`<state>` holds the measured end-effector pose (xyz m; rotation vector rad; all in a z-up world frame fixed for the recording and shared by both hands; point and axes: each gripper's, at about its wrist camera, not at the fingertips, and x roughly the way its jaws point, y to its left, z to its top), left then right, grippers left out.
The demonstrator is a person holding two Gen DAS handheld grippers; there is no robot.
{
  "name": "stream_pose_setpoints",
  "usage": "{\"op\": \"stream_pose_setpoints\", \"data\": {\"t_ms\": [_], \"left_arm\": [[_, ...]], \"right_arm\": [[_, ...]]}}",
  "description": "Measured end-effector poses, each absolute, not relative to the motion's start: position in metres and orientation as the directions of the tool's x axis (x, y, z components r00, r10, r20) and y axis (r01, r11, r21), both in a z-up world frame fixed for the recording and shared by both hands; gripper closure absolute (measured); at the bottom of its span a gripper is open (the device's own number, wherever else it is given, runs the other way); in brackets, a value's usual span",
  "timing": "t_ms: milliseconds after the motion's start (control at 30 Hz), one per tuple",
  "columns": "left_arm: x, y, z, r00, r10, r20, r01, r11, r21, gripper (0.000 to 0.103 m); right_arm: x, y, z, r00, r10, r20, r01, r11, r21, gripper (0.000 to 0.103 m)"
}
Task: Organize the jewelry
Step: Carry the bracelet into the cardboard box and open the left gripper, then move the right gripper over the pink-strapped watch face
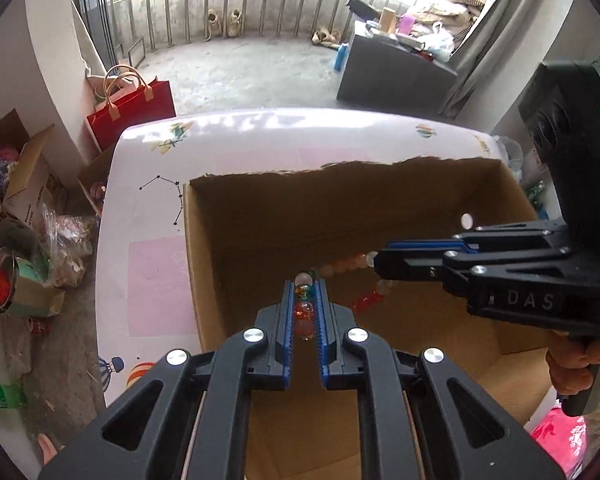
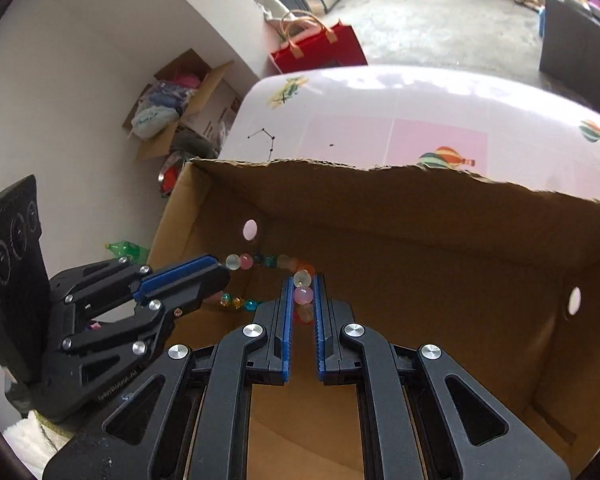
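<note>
A string of coloured beads (image 1: 344,266) hangs stretched between my two grippers, above the inside of an open cardboard box (image 1: 198,248). In the left wrist view my left gripper (image 1: 304,286) is shut on red, green and clear beads at one end. My right gripper (image 1: 376,264) comes in from the right, shut on the pale beads at the other end. The right wrist view has my right gripper (image 2: 303,282) shut on pink and clear beads, the left gripper (image 2: 225,272) at the left, and the bead string (image 2: 268,261) sagging between them inside the box (image 2: 420,240). A second strand (image 2: 236,303) loops lower.
The box stands on a table with a pink-and-white printed cloth (image 1: 148,208). On the floor to the left are a red bag (image 1: 132,108), open cartons of clutter (image 1: 16,184) and a green bottle (image 1: 0,394). A grey cabinet (image 1: 392,76) stands at the back right.
</note>
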<state>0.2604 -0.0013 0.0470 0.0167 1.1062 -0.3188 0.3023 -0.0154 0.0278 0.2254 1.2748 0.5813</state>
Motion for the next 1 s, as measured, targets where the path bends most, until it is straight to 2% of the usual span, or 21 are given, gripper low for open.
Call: {"op": "stream_pose_setpoints", "data": {"t_ms": [100, 133, 233, 333, 433, 500, 600, 733, 800, 900, 1000], "left_arm": [[0.258, -0.007, 0.049, 0.44, -0.198, -0.876, 0.282, 0.956, -0.075, 0.093], [0.257, -0.008, 0.049, 0.442, -0.191, -0.877, 0.287, 0.956, -0.063, 0.093], [0.25, -0.011, 0.054, 0.476, -0.173, -0.863, 0.299, 0.954, -0.026, 0.083], [0.235, -0.013, 0.07, 0.535, -0.166, -0.828, 0.309, 0.951, 0.009, 0.072], [0.212, -0.01, 0.092, 0.599, -0.197, -0.777, 0.32, 0.947, 0.007, 0.051], [0.193, -0.005, 0.106, 0.638, -0.22, -0.738, 0.324, 0.946, -0.002, 0.033], [0.152, 0.004, 0.122, 0.685, -0.257, -0.681, 0.332, 0.943, -0.021, 0.023], [0.097, 0.012, 0.13, 0.7, -0.339, -0.628, 0.365, 0.926, -0.094, 0.014], [0.071, 0.016, 0.125, 0.687, -0.392, -0.612, 0.384, 0.911, -0.153, 0.007], [0.044, 0.013, 0.101, 0.644, -0.448, -0.62, 0.394, 0.889, -0.232, 0.006], [0.033, -0.005, 0.06, 0.588, -0.415, -0.694, 0.371, 0.901, -0.224, 0.006]], "right_arm": [[0.317, -0.015, 0.019, 0.116, 0.53, -0.84, -0.262, 0.832, 0.489, 0.095], [0.32, -0.016, 0.02, 0.11, 0.533, -0.839, -0.256, 0.831, 0.494, 0.091], [0.322, -0.027, 0.03, 0.135, 0.538, -0.832, -0.26, 0.83, 0.494, 0.083], [0.309, -0.043, 0.054, 0.199, 0.556, -0.807, -0.258, 0.824, 0.504, 0.082], [0.285, -0.066, 0.091, 0.293, 0.581, -0.759, -0.283, 0.811, 0.512, 0.08], [0.255, -0.086, 0.12, 0.383, 0.593, -0.708, -0.305, 0.805, 0.51, 0.078], [0.2, -0.121, 0.156, 0.504, 0.603, -0.618, -0.335, 0.796, 0.504, 0.073], [0.115, -0.161, 0.178, 0.628, 0.575, -0.525, -0.352, 0.811, 0.467, 0.058], [0.08, -0.175, 0.172, 0.657, 0.561, -0.503, -0.343, 0.817, 0.464, 0.054], [0.037, -0.188, 0.147, 0.669, 0.536, -0.514, -0.308, 0.83, 0.465, 0.049], [0.017, -0.189, 0.111, 0.635, 0.519, -0.572, -0.268, 0.843, 0.467, 0.049]]}}
